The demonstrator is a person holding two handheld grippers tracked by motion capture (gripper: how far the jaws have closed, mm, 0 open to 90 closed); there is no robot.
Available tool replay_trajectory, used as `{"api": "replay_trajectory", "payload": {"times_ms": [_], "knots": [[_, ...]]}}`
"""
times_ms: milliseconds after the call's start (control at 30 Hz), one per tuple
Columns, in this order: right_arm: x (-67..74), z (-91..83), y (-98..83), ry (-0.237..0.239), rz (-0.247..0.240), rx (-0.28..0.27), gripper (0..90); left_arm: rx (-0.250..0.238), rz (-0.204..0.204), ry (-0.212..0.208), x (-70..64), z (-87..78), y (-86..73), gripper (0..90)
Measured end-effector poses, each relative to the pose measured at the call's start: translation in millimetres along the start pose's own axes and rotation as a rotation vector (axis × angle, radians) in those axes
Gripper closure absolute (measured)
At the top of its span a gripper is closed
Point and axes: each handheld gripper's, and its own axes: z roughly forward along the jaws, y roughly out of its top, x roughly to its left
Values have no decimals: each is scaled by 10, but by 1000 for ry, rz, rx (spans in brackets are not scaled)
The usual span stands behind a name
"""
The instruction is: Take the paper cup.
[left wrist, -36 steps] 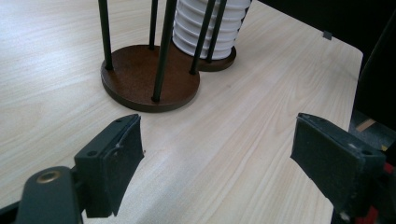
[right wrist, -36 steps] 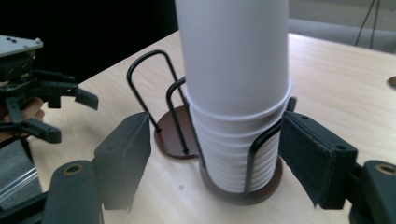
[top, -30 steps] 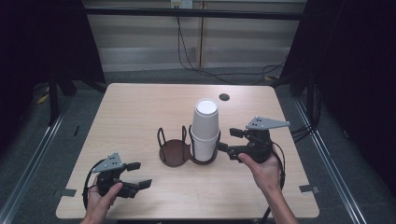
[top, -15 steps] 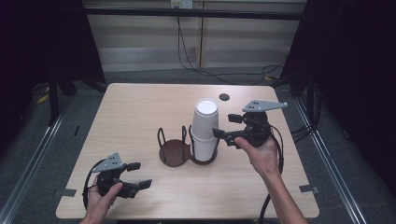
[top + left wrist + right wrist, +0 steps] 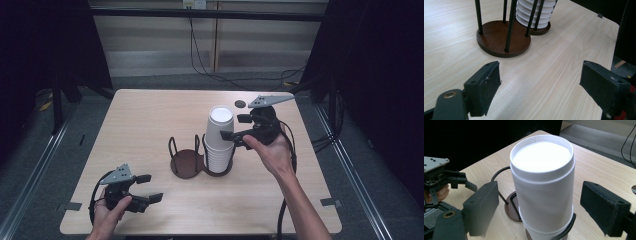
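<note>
Right claw lined up on the top cup

Cups [image 5: 220, 140] stood stacked in the holder [image 5: 202, 160] at frame centre; right claw [image 5: 539, 205] gaped wide around the top one, pads clear. Best squeeze gently below the rim. Left claw [image 5: 147, 187] sat open, empty, lower left.

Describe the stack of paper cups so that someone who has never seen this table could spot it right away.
Look at the light wooden table and find the dark two-ring wire holder near its middle. The stack of white cups stands upside down in the ring on the side of the right gripper, whose open jaws flank its top. The neighbouring ring holds nothing but its brown base, and the stack is the tallest, only white thing there.
</note>
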Motion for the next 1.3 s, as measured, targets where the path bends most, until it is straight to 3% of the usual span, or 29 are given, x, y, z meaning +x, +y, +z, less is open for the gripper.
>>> {"api": "replay_trajectory", "payload": {"times_ms": [567,1300], "knots": [[-66,276,232,28,-19,82,156,8,0,-12,0,8,-1,164],[-68,437,277,9,-43,102,210,6,-1,-22,-5,6,-1,163]]}}
